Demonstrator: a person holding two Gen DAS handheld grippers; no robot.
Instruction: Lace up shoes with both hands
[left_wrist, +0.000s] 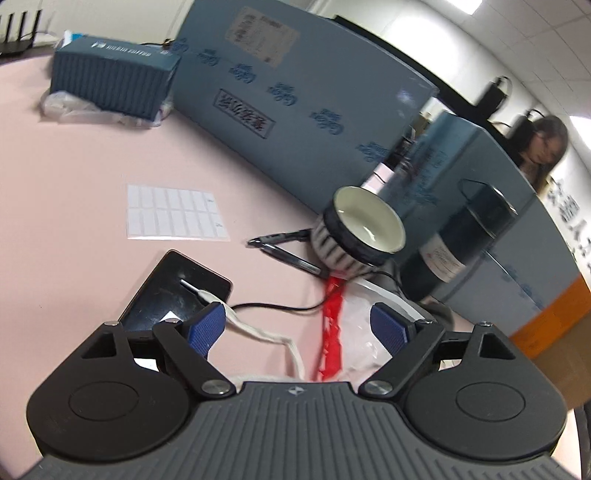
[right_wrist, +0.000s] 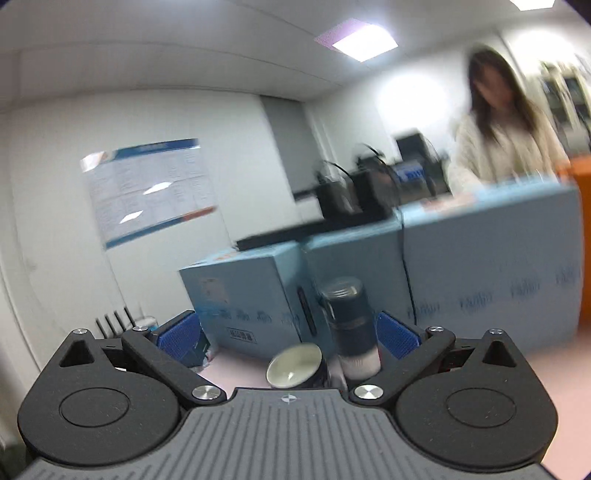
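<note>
Left tool (left_wrist: 297, 326) open; cup (left_wrist: 364, 230) empty.

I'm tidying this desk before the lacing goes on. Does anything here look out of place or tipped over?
Yes. The striped mug lies on its side on the pink table, mouth open toward the camera, resting across two pens. A white shoelace trails loose over the phone, with no shoe in view.

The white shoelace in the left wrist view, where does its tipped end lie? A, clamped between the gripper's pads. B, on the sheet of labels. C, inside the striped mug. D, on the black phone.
D: the white shoelace runs past the left gripper, whose jaws stand open, and its tip rests on the black phone.
</note>
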